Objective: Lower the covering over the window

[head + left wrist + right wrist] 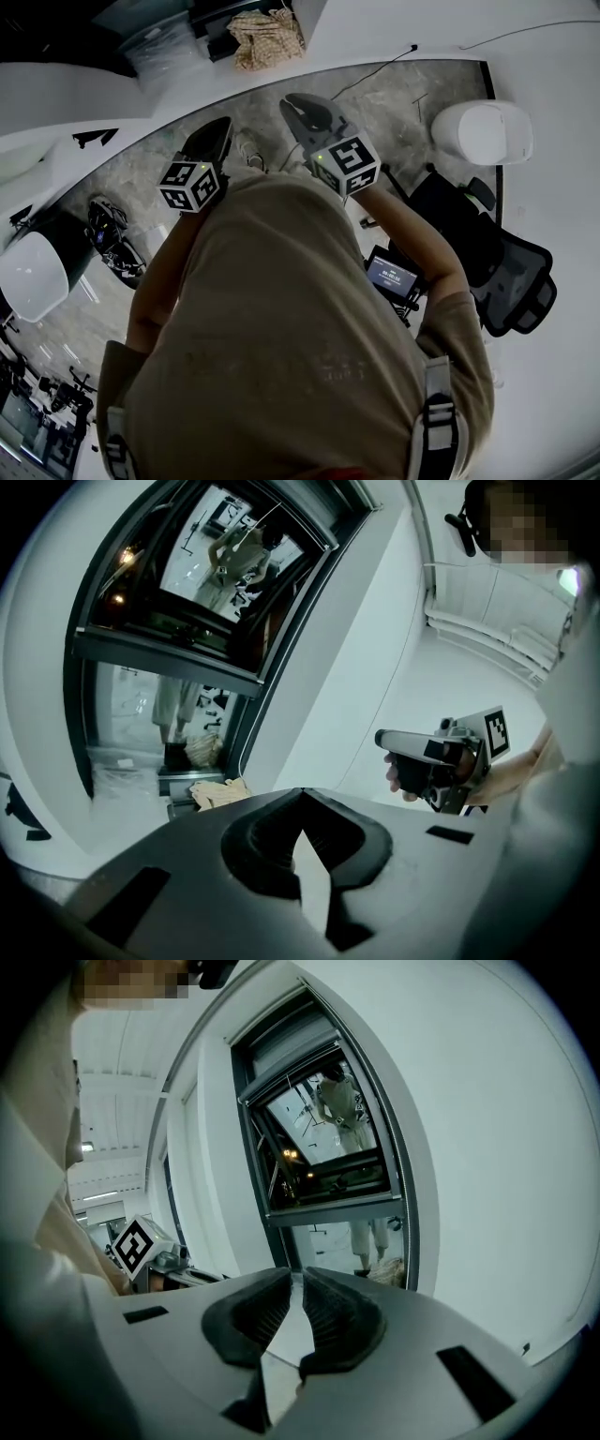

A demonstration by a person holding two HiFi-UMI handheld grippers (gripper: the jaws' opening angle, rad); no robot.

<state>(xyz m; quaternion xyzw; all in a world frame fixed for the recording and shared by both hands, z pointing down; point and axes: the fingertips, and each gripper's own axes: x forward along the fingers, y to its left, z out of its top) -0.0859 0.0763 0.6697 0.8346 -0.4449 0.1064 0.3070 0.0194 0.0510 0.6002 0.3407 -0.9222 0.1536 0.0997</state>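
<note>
- Step in hand, as judged: the approach. Nothing of the window (323,1147) is touched yet.
- Left gripper (300,810): jaws pressed together, nothing pinched. It is held short of the window and aimed at the lower frame.
- Right gripper (292,1283): jaws parted by a narrow slit only, nothing between them. It is also held short of the window, beside the left gripper and aimed at the sash.
- Covering (286,1052): taken to be the pale band at the very top of the window, inside the frame and drawn right up. The glass below it is left bare, with a person's reflection seen in it.
- No cord, chain or bottom bar can be made out from either gripper view. Too small to tell.
- A cloth heap (217,792) is noted at the foot of the window, against the frame.
- The task is judged barely begun, since the covering is fully raised.
- Next move, as judged: both grippers are to be brought closer to the window and lifted towards its top.
- One gripper's jaws must be spread before anything can be taken. The shut left one would need the most opening.
- The pull point at the top of the window must be found first, then gripped and drawn down along the glass.
</note>
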